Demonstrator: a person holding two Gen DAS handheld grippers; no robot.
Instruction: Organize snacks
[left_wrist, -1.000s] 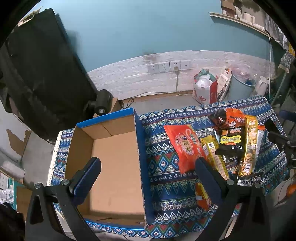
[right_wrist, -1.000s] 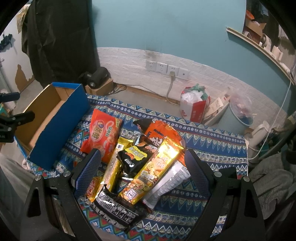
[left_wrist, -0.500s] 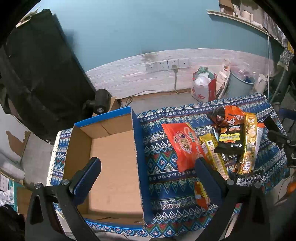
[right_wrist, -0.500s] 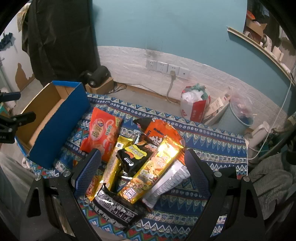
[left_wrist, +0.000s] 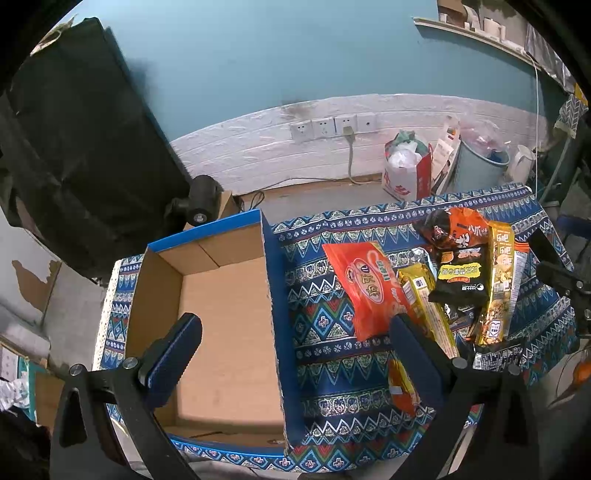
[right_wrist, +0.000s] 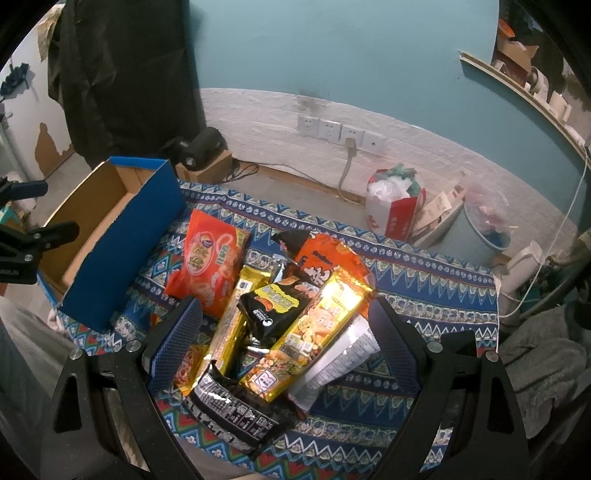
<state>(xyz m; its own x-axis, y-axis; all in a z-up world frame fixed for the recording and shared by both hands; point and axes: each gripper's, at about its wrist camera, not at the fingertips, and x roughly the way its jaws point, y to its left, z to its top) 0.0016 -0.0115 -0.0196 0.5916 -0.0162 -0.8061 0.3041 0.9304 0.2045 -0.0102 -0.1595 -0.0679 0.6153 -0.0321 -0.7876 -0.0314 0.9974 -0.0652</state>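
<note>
My left tool (left_wrist: 293, 341) is hovering spread wide, gripping nothing, over the right wall of the blue cardboard box (left_wrist: 271, 295), which is sitting open and empty on the left end of the worktop (left_wrist: 332, 391) with its patterned blue cloth. My right tool (right_wrist: 284, 321) is also hanging spread, gripping nothing, right above the snack pile (right_wrist: 273, 314) on the cloth just right of the box. In the pile I'm seeing a red-orange bag (right_wrist: 210, 264) lying nearest the box, a long yellow pack (right_wrist: 231, 328) beside it, a small black-and-yellow bag (right_wrist: 275, 310) on top in the middle, an orange-and-black bag (right_wrist: 321, 258) behind that, a long gold pack (right_wrist: 314, 332) running diagonally, a white-backed pack (right_wrist: 340, 365) at its right side, and a black wrapper (right_wrist: 229, 410) nearest me. The packs are overlapping and touching each other. In the left wrist view the red-orange bag (left_wrist: 369, 288) is lying apart from the box wall, with cloth showing between.
</note>
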